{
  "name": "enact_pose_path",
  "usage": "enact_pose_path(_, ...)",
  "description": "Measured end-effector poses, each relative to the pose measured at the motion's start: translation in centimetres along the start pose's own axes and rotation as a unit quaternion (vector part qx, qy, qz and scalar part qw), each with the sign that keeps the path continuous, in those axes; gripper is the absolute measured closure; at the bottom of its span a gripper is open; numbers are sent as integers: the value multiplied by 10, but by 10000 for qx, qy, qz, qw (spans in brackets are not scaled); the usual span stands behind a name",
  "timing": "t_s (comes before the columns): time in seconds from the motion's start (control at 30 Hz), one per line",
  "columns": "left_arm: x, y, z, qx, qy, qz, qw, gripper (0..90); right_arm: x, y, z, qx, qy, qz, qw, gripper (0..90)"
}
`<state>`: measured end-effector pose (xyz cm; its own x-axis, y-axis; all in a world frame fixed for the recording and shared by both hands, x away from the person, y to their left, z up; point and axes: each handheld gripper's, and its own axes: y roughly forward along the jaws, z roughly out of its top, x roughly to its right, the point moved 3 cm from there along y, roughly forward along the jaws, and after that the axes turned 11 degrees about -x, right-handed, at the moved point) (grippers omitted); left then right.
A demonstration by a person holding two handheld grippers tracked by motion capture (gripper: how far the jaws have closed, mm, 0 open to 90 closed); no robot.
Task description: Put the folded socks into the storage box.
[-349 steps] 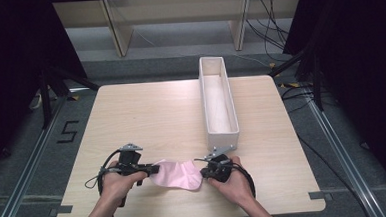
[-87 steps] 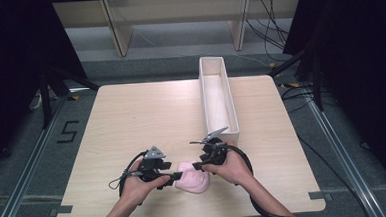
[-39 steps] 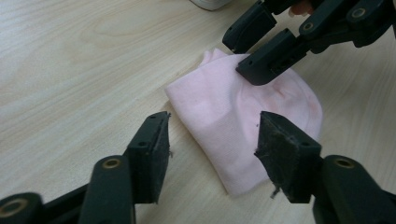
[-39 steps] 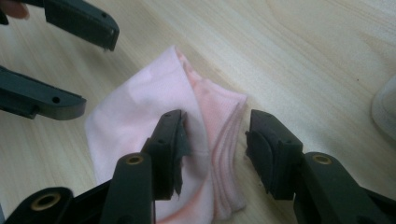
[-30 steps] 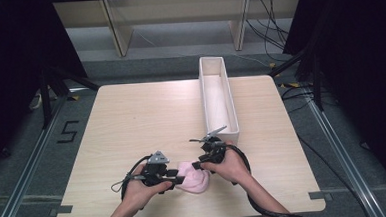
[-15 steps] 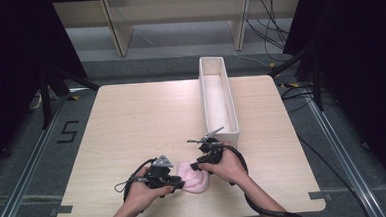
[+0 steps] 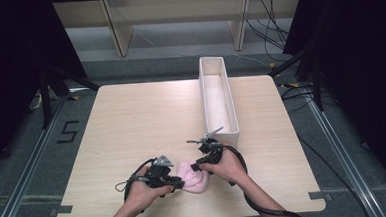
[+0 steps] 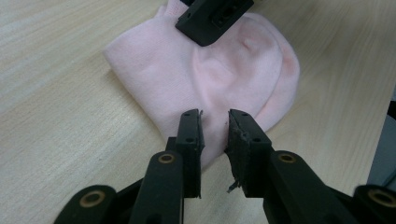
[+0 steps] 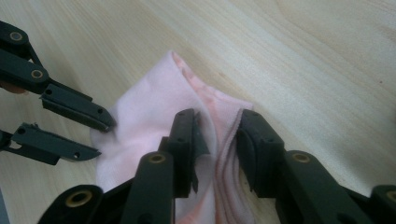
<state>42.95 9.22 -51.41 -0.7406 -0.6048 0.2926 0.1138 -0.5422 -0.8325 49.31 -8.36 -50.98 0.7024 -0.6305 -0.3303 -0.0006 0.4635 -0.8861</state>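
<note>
A folded pink cloth (image 7: 193,174) is lying near the front edge of the wooden table (image 7: 131,121), a little right of the middle, between the person's two hands. The left gripper (image 7: 177,181) is sitting at the cloth's left edge. Its jaws have just been closing and are now standing narrow, with a fold of the pink cloth (image 8: 210,79) between them, though I cannot tell whether they are pinching it yet. The right gripper (image 7: 198,164) is coming in at the far right side of the cloth. Its jaws have also just been closing, and a raised ridge of the cloth (image 9: 187,116) is standing between them. A long white tray (image 7: 229,111) is resting just beyond the right hand (image 7: 227,166), stretching toward the far edge.
</note>
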Motion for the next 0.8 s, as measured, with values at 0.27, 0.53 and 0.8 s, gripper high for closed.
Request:
enact_pose_path(0.27, -1, -1, 1, -187, 86, 165, 9997, 786, 0, 1, 0, -9, 3, 56, 10000, 754)
enact_pose_path(0.53, -1, -2, 0, -229, 70, 229, 9995, 818, -3, -1, 0, 9, -70, 5, 10000, 779)
enact_pose_path(0.8, 1, -1, -1, -154, -1, 293, 9995, 815, -10, -11, 0, 152, -282, -65, 9995, 781)
